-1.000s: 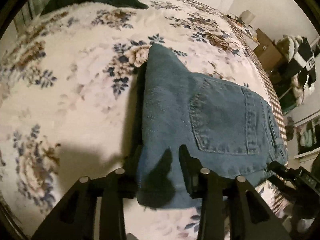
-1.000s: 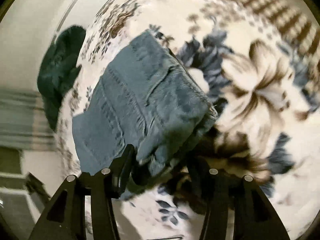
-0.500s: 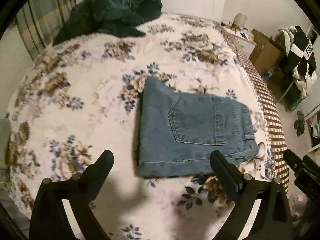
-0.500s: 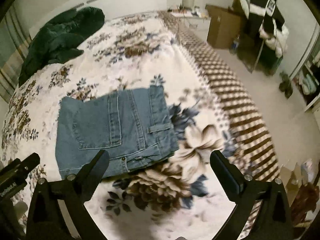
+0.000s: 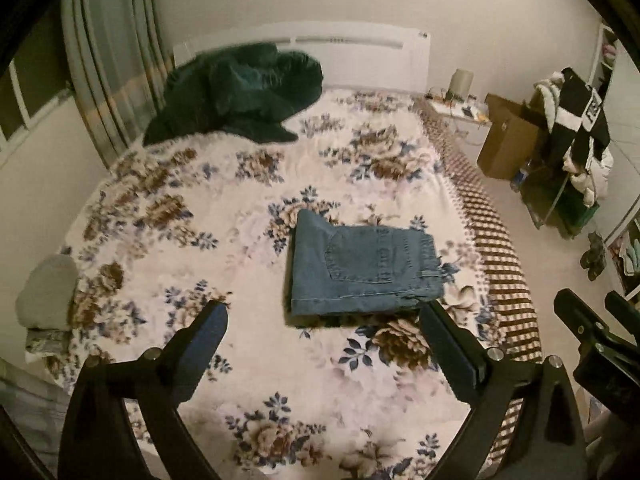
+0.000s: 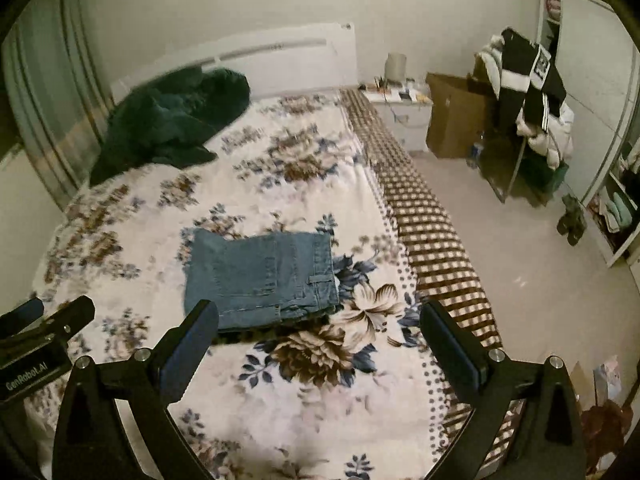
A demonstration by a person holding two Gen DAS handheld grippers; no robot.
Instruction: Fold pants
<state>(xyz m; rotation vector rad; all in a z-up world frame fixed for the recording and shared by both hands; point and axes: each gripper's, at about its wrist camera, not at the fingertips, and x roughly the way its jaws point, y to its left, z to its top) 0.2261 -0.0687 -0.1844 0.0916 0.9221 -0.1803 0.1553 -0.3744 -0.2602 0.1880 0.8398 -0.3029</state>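
Note:
The blue denim pants (image 5: 360,272) lie folded into a compact rectangle on the floral bedspread (image 5: 180,264), back pocket facing up. They also show in the right wrist view (image 6: 260,280). My left gripper (image 5: 322,320) is open and empty, held above the near part of the bed, well back from the pants. My right gripper (image 6: 318,316) is open and empty too, also raised and back from the pants. The right gripper's body shows at the right edge of the left wrist view (image 5: 592,336).
A dark green blanket (image 5: 240,92) is heaped by the white headboard (image 5: 360,48). A grey pillow (image 5: 48,292) sits at the bed's left edge. Right of the bed are a nightstand (image 6: 400,108), a cardboard box (image 6: 452,116) and a clothes pile (image 6: 532,92).
Both grippers let go of the folded pants, opened wide and pulled up and back from the bed. The pants stay flat on the bedspread.

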